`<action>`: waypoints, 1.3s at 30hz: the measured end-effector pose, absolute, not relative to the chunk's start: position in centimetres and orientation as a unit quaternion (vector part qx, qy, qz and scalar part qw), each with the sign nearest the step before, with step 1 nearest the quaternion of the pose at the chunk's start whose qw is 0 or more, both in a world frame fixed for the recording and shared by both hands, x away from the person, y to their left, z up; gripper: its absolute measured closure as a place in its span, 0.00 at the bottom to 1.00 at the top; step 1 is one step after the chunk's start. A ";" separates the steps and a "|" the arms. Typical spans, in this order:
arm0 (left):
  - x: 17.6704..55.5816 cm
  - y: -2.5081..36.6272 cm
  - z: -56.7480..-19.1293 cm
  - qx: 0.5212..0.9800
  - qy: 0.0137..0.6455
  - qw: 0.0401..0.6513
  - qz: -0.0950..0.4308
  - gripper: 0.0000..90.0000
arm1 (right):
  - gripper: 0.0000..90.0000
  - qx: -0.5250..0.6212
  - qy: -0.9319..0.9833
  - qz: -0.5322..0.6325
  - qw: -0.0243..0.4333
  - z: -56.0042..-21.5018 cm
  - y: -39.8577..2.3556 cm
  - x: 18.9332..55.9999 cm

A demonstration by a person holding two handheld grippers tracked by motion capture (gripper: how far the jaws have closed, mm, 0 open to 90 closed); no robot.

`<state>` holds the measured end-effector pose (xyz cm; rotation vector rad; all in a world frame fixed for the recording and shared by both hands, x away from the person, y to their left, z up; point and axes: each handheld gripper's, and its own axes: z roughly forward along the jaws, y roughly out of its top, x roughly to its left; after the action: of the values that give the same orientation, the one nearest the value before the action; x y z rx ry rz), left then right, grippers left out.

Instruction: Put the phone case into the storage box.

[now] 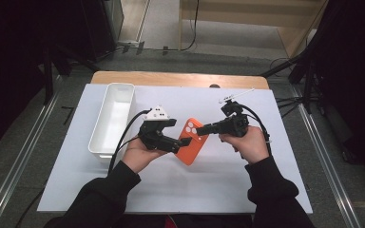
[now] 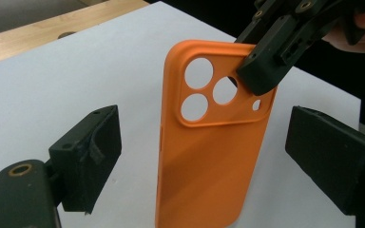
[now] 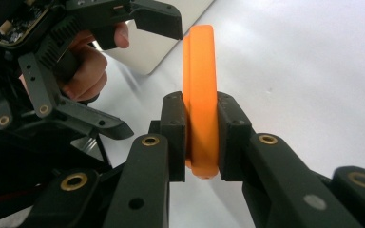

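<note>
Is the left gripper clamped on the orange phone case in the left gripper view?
No: the left gripper has its fingers standing apart from the orange phone case, with white table showing in the gaps.

Orange phone case point(image 2: 209, 156) is looking like soft matt plastic or silicone, smooth, taking only a faint sheen along its rounded edge; right gripper point(image 3: 200, 137) fingers point(image 3: 173, 135) are showing as matt black plastic, slightly grainy, with brass-coloured metal eyelets glinting at the pivots; left gripper point(image 2: 204, 161) fingers point(image 2: 88, 152) are appearing in the same dull black, faces a little scuffed; white bin point(image 1: 113, 116) is reading as smooth plastic, mildly glossy; bench point(image 1: 180, 79) is showing a pale wood edge, satin finish, under a white matt sheet point(image 1: 247, 185), smooth, paper or thin board, cannot tell which; sleeves point(image 1: 102, 190) are looking like black matt cloth.
</note>
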<state>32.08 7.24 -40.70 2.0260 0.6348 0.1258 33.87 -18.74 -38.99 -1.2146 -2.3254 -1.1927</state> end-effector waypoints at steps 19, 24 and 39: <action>32.1 6.0 -41.3 0.835 0.255 0.480 0.087 0.10 | 0.83 -0.451 -0.790 -0.400 0.113 -38.9 -18.4 33.9; 32.2 5.5 -41.5 0.831 0.269 0.480 0.087 0.05 | 0.83 -0.455 -0.788 -0.401 0.107 -38.8 -18.1 34.0; 32.0 4.0 -42.3 0.831 0.270 0.475 0.101 0.03 | 0.83 -0.464 -0.785 -0.398 0.096 -38.7 -17.8 34.1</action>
<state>31.99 3.96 -42.29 2.0325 0.6609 0.2471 34.06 -17.81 -38.73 -1.3766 -2.3271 -1.1804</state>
